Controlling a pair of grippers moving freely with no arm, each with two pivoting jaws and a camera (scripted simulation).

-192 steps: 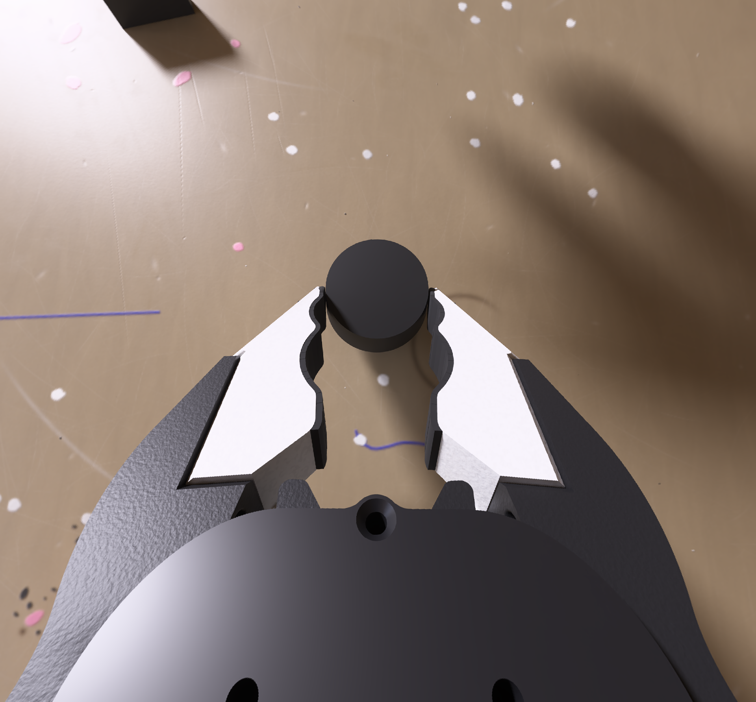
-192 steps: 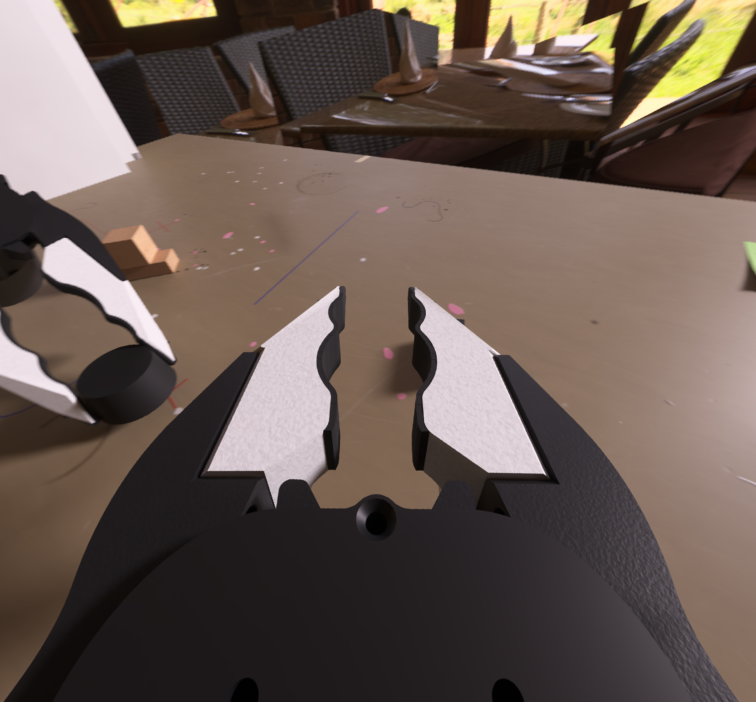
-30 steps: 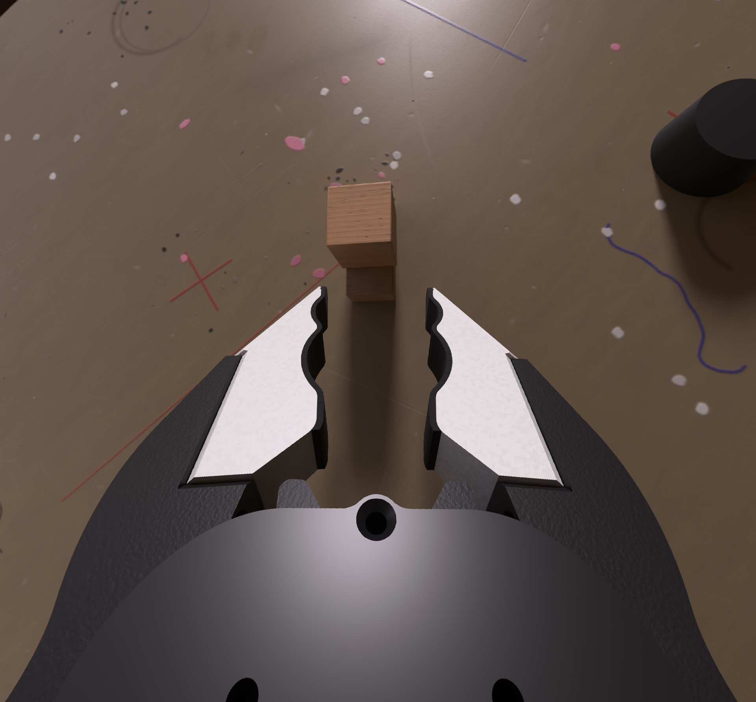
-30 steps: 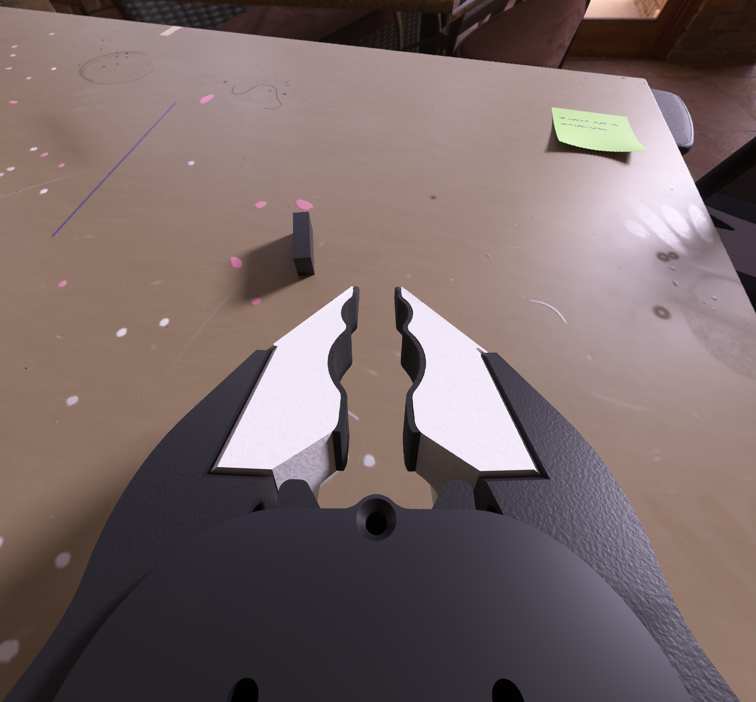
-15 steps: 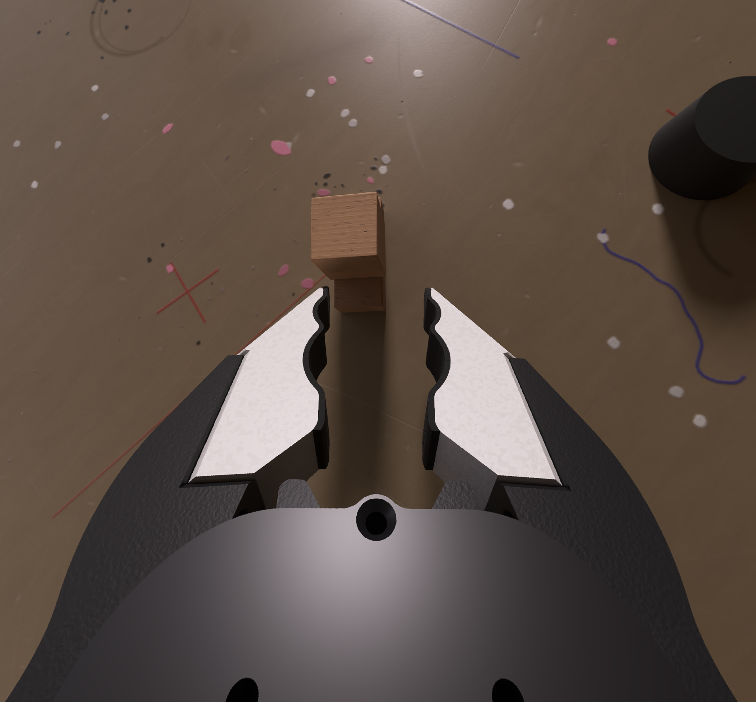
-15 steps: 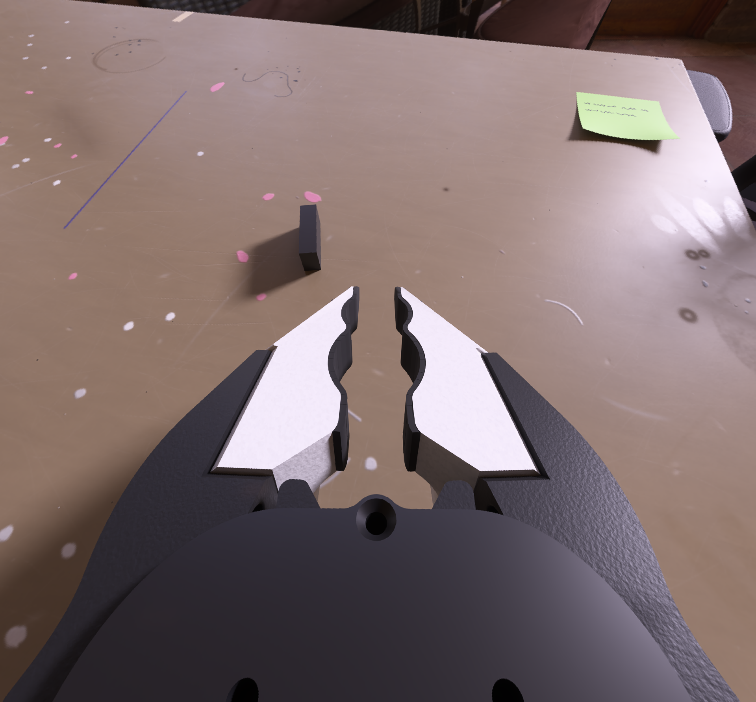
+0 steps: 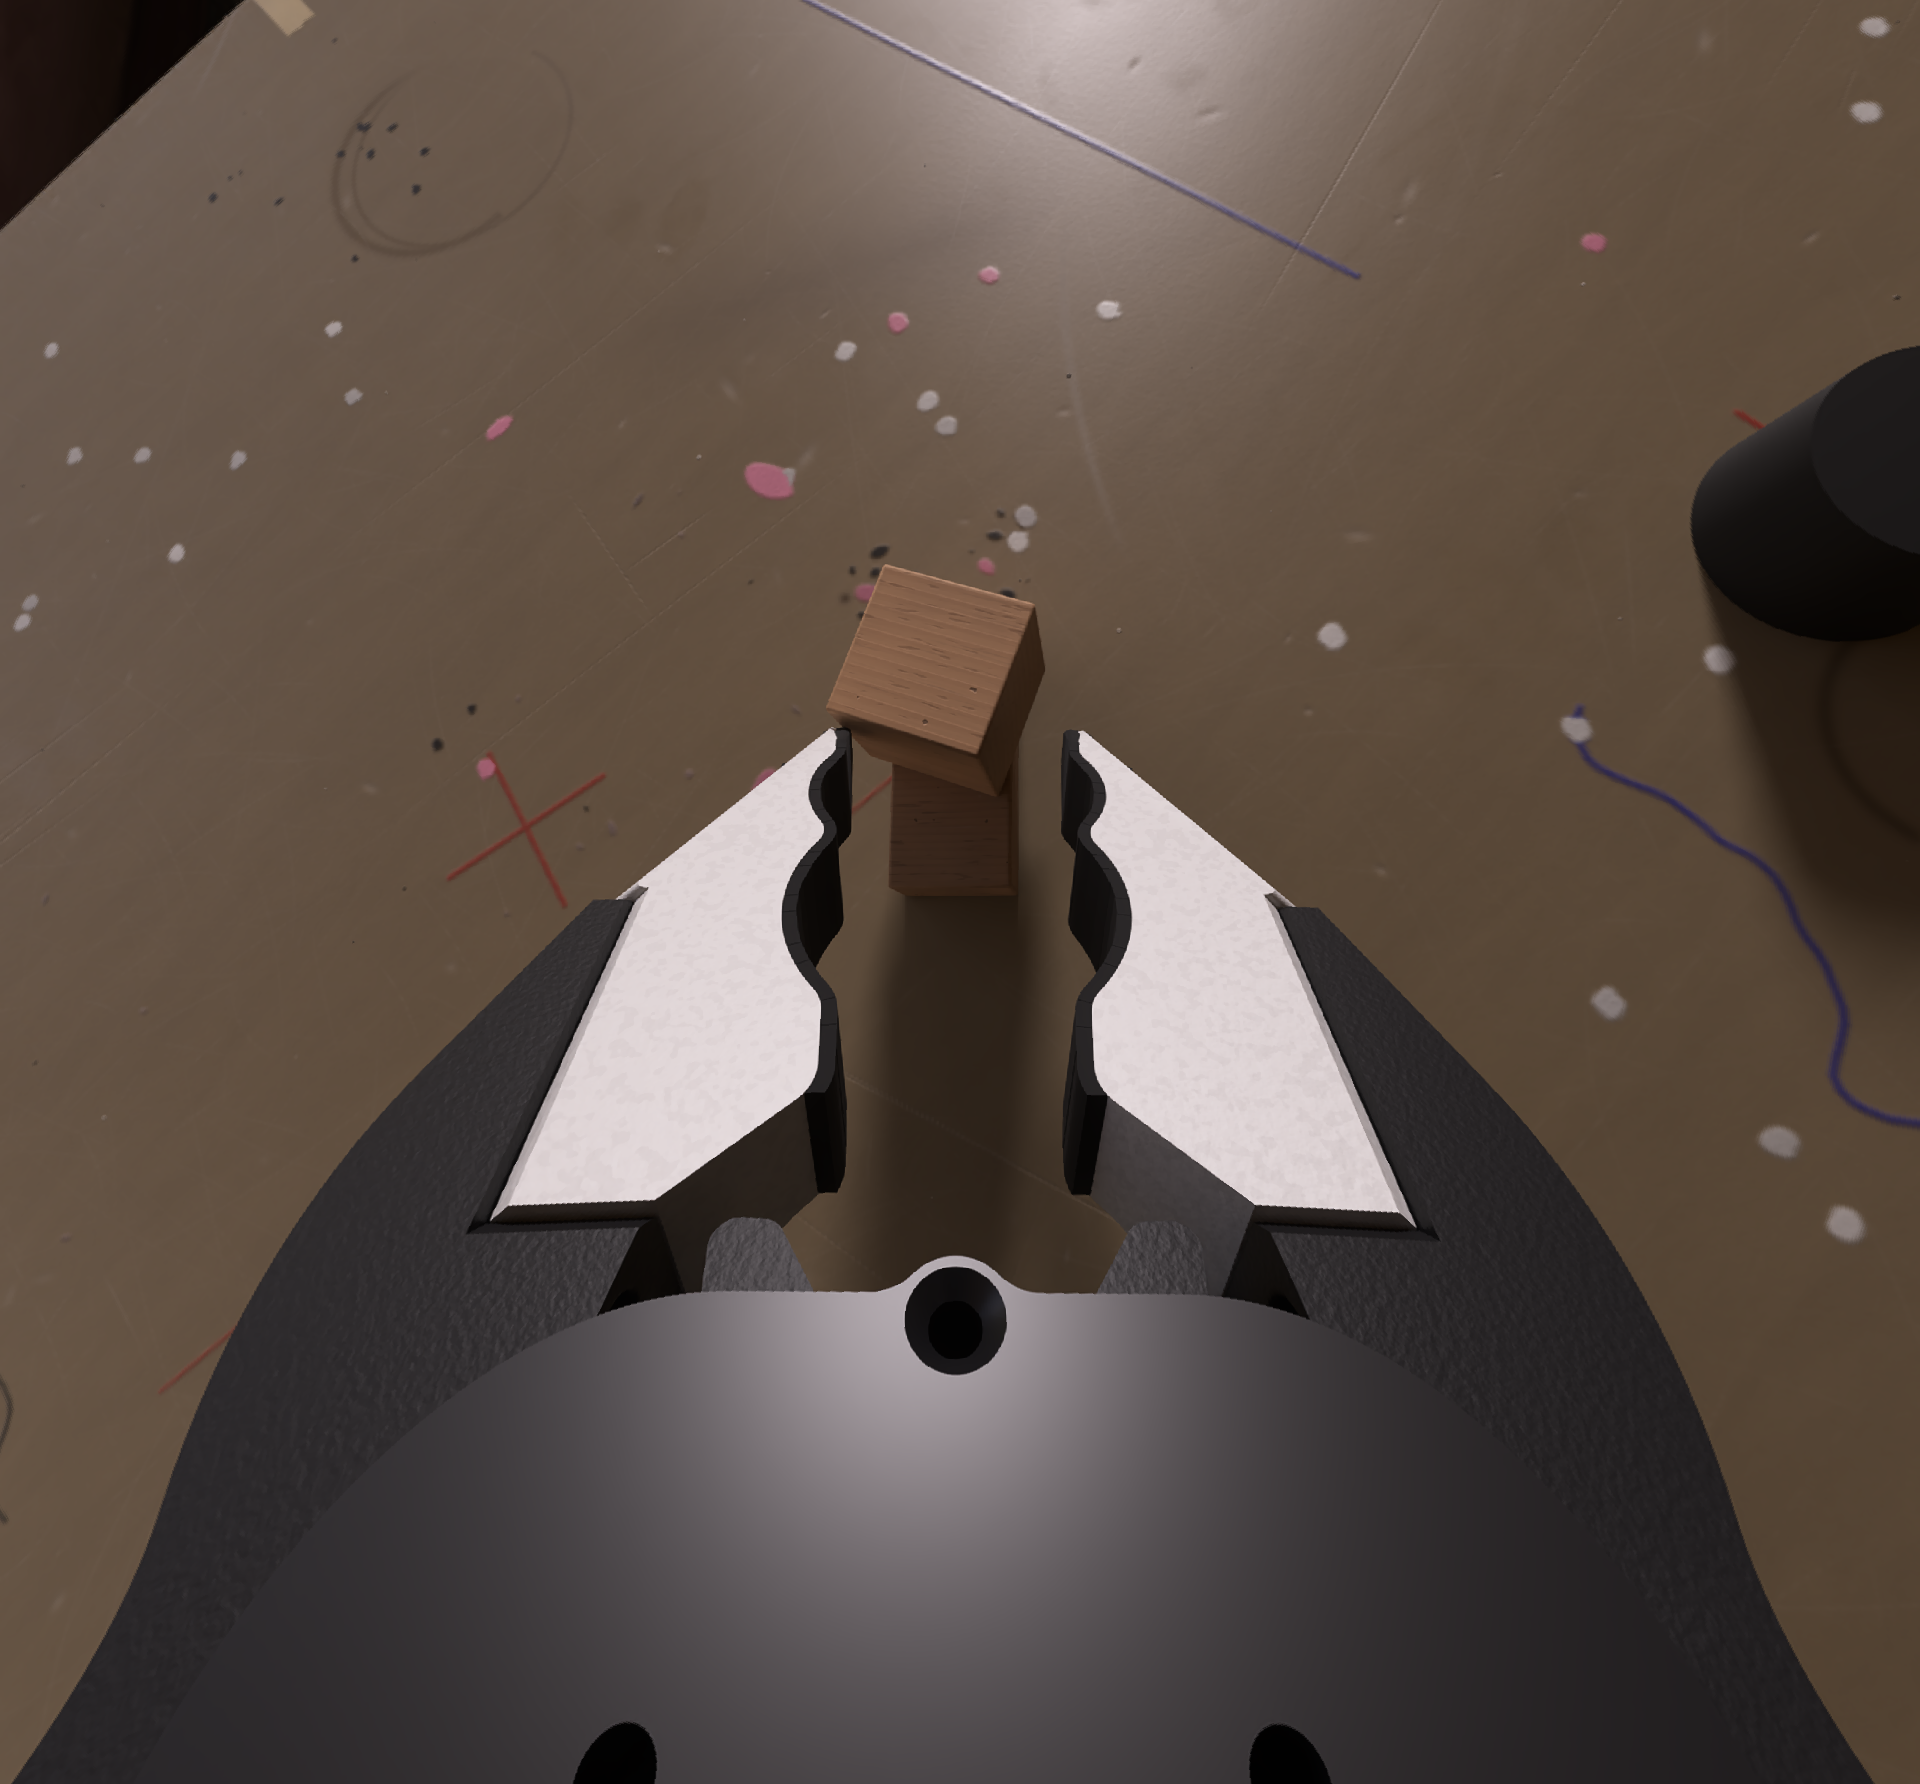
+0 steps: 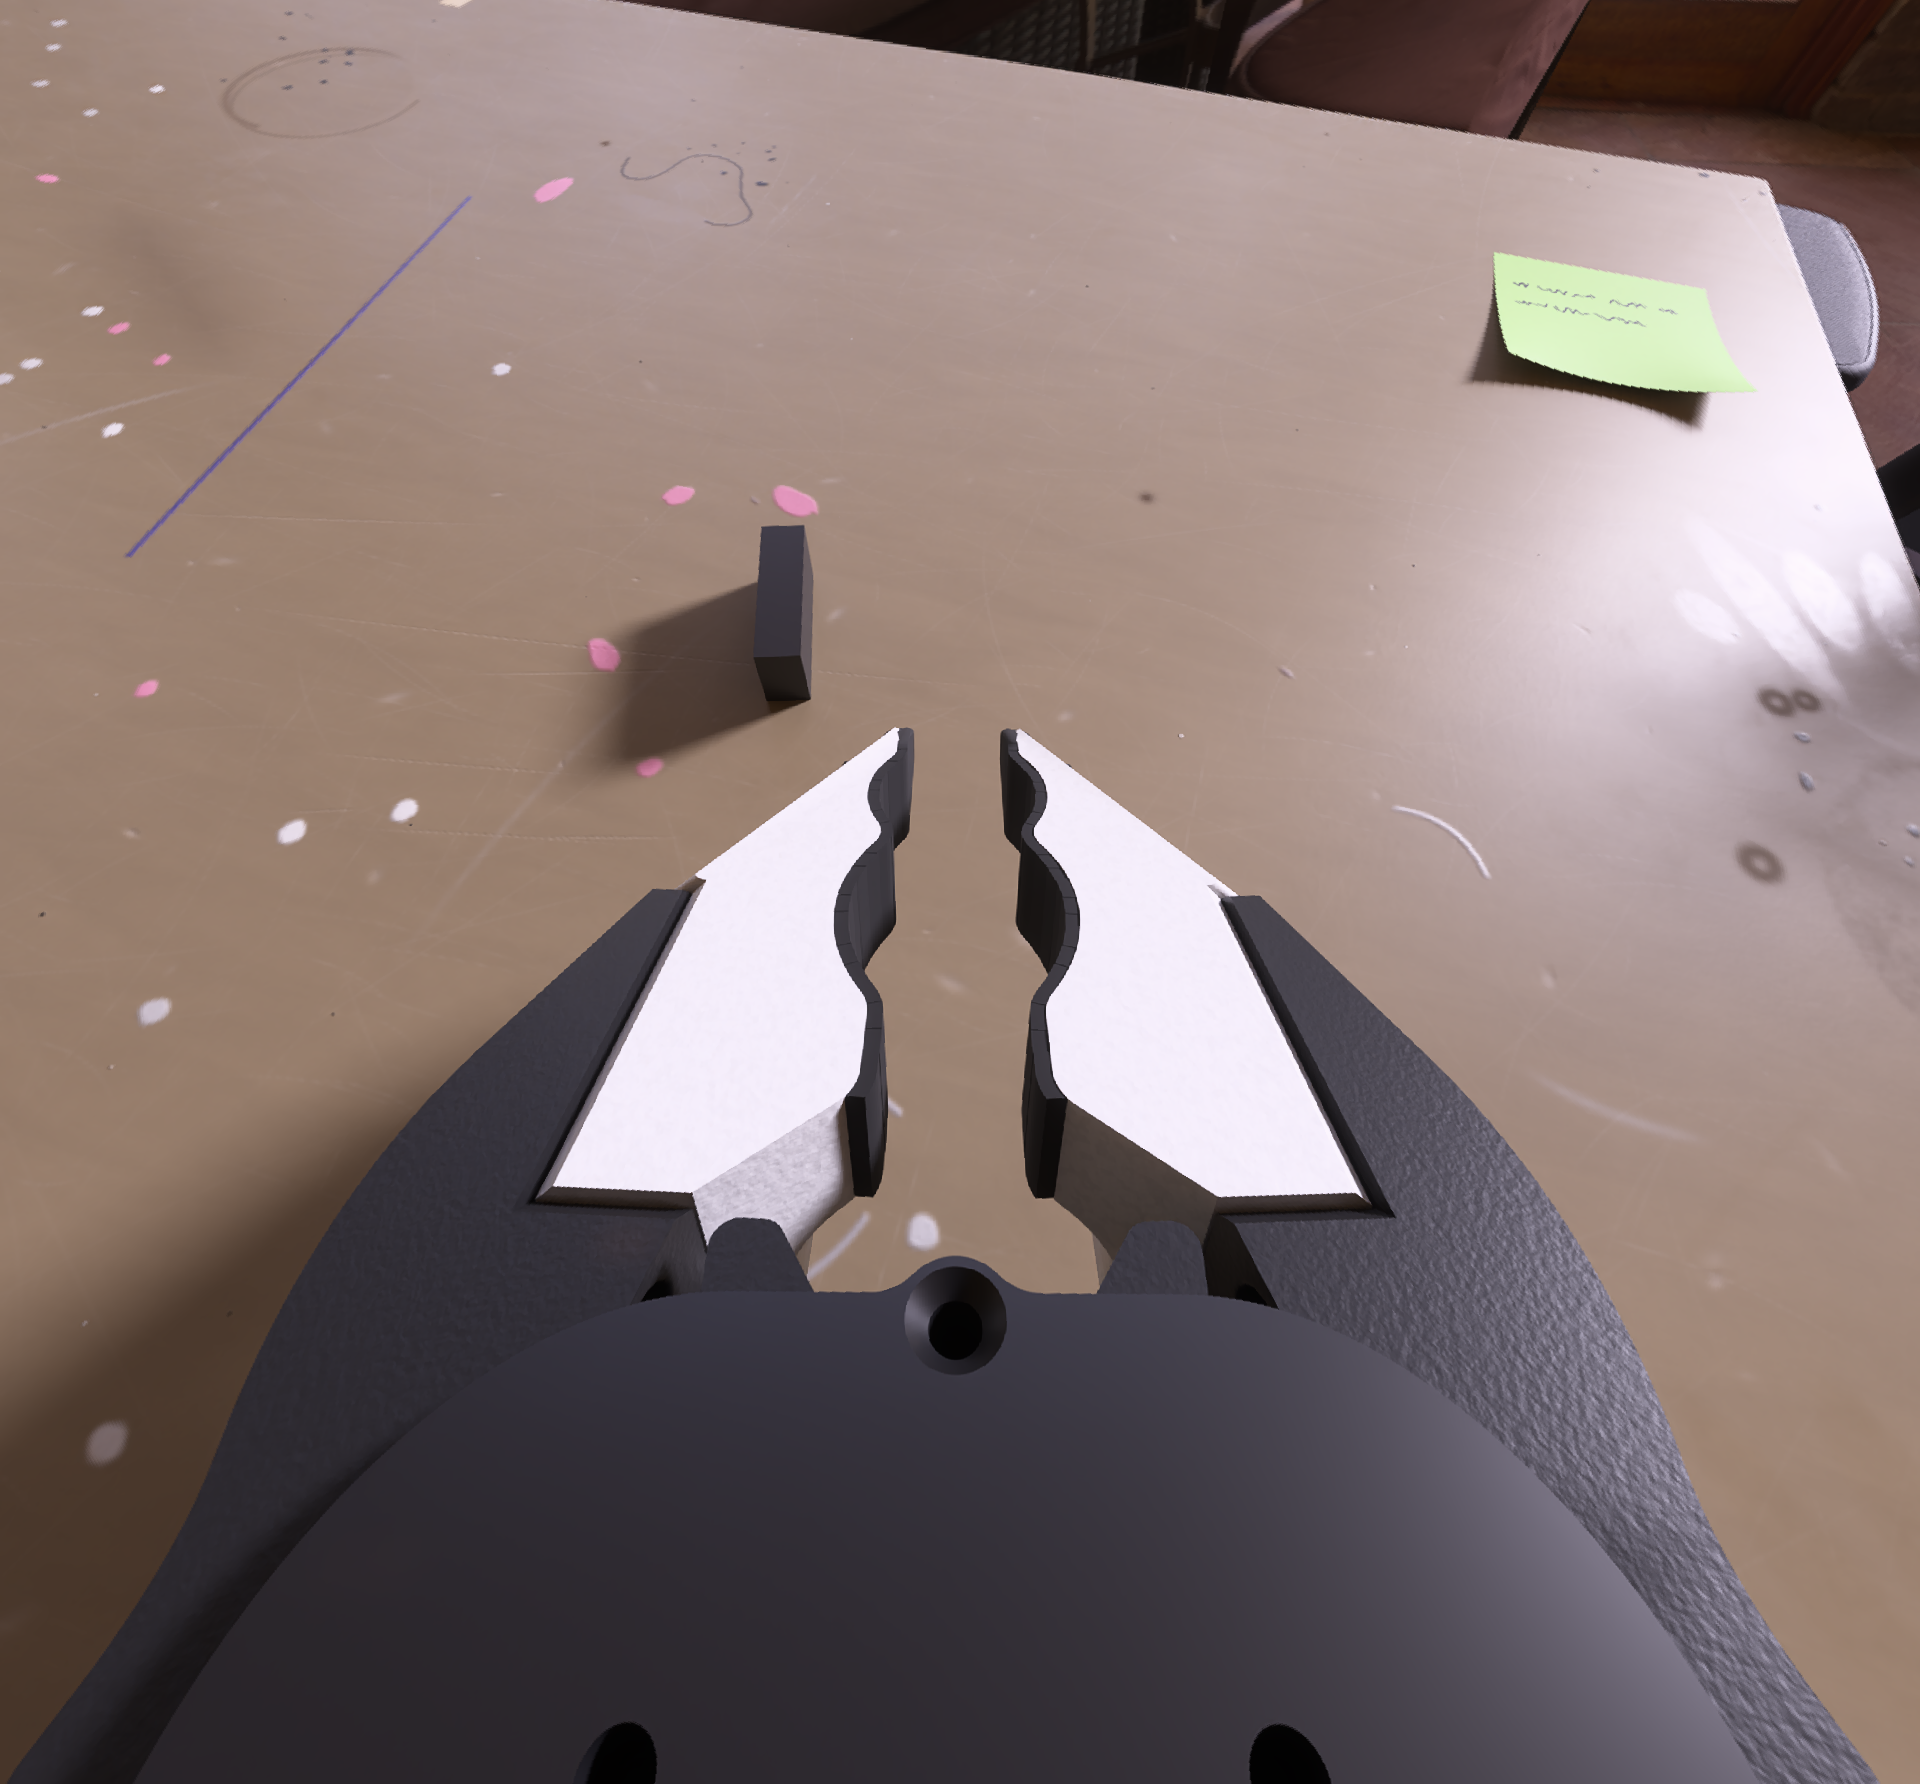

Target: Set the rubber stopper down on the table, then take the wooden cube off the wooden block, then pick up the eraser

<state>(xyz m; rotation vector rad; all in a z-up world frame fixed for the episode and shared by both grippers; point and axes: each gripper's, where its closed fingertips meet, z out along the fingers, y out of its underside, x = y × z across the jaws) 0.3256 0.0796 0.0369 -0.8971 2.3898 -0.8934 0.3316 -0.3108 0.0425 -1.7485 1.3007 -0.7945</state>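
Note:
In the left wrist view, the wooden cube (image 7: 935, 662) sits turned and tilted on the wooden block (image 7: 951, 839). My left gripper (image 7: 954, 745) is open, with the block between its fingers; the left fingertip touches the cube's near left corner. The black rubber stopper (image 7: 1823, 513) stands on the table at the right edge. In the right wrist view, the dark eraser (image 8: 784, 610) stands on edge on the table. My right gripper (image 8: 956, 742) is open with a narrow gap, empty, just short of the eraser and a little to its right.
A green sticky note (image 8: 1605, 326) lies at the table's far right. The table's far edge (image 8: 1143, 72) has chairs and another table behind it. Paint specks and pen lines mark the brown tabletop (image 7: 1351, 384).
My left gripper has moved forward around the block, and the cube has been knocked askew, twisted and tilted. My right gripper has drifted slightly, with the eraser staying ahead to the left.

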